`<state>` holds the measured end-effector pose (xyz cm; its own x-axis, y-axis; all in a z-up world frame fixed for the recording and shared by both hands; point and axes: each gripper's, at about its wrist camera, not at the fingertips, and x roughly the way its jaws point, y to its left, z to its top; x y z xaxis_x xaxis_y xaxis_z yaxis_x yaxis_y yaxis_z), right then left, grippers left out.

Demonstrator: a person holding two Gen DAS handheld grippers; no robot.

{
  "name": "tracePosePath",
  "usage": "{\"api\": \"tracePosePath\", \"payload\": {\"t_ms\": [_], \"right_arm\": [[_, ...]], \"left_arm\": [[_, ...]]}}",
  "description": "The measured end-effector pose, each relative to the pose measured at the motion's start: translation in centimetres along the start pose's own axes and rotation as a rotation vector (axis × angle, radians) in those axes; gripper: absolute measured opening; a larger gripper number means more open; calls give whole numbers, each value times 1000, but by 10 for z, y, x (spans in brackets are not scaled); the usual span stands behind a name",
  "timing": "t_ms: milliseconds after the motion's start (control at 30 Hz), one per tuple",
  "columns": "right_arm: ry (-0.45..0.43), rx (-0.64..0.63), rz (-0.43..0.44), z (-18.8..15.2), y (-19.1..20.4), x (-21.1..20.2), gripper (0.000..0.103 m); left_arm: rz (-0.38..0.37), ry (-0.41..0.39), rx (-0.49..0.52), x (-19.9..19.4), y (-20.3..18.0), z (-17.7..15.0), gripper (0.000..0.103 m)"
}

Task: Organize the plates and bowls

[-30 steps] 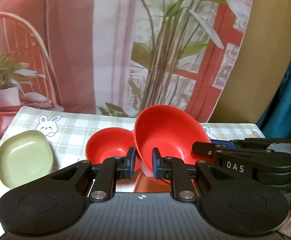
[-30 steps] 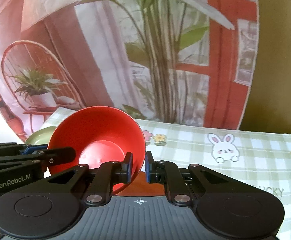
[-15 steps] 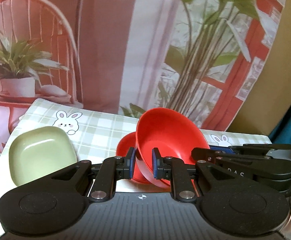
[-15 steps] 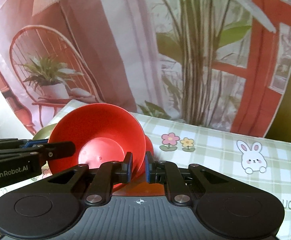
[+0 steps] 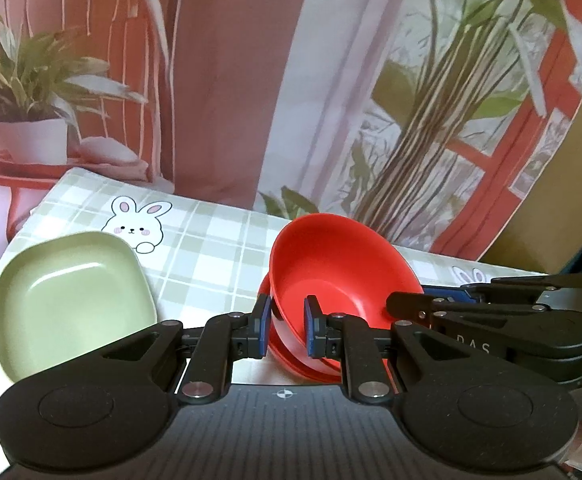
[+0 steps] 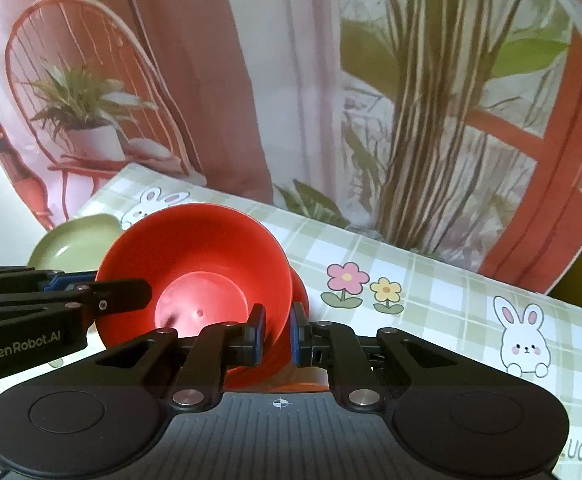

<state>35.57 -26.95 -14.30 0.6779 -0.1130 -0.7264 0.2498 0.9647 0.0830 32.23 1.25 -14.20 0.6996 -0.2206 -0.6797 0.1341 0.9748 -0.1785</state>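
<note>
Now the large red bowl [image 5: 343, 276], pinched at its rim by the left gripper [image 5: 287, 326] and the right gripper [image 6: 277, 336], is being stacked on the small red bowl [image 5: 281, 350], so both grips must then be released.

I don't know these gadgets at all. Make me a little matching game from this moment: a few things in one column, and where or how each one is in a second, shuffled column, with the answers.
Things
1. big red bowl
2. green dish
3. small red bowl
4. tablecloth

Place or state
A. lying alone, left of the red bowls
B. pinched at its rim by both the left gripper and the right gripper, tilted
C. checked, printed with rabbits and flowers
D. mostly hidden, close behind and below another bowl

Pairs: 1-B, 2-A, 3-D, 4-C
</note>
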Motion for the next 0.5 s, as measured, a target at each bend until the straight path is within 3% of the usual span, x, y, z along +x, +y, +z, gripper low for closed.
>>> {"api": "tracePosePath", "payload": {"t_ms": [500], "right_arm": [[28, -4, -11, -2, -3, 17, 12]], "left_arm": [[9, 33, 21, 15, 0, -3, 19]]}}
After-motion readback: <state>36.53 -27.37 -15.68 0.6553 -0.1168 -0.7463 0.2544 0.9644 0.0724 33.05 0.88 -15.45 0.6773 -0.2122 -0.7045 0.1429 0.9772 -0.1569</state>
